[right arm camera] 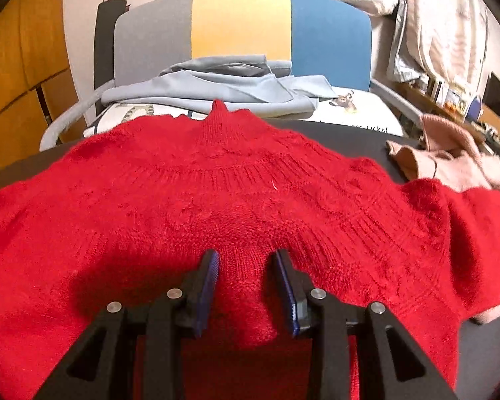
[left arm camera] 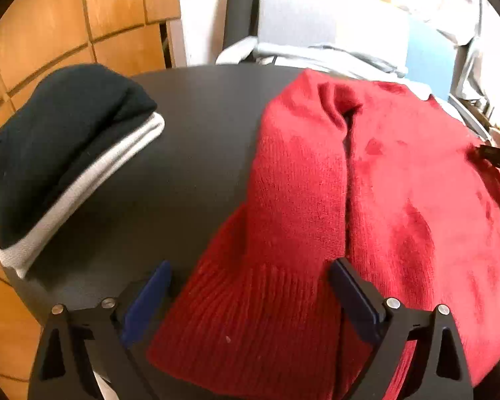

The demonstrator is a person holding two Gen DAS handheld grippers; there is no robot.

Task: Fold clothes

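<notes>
At the left of the left wrist view a folded stack [left arm camera: 63,153] sits on the dark worktop [left arm camera: 190,153]: a black garment over a pale grey one, both soft, with rounded edges. To its right lies the red sweater [left arm camera: 366,200], a fuzzy knit with a ribbed cuff on the sleeve that runs toward the lower centre of the frame. The left hand-held gripper [left arm camera: 250,283] stands wide apart, its blue pads on either side of that cuff and not pressing it.

In the right wrist view the same red sweater [right arm camera: 250,193] fills the middle, with ribbed bands curving across it. The right hand-held gripper [right arm camera: 246,273] is partly apart, with a fold of knit rising between the pads; whether they pinch it I cannot tell. At right a pink garment [right arm camera: 450,163] lies crumpled, touching the sweater's edge.

The risk, as I judge it: a loose, stretchy knit may slip from a light pinch, or only the top layer may lift, leaving a lopsided fold. Dragging could also snag the pink piece.
</notes>
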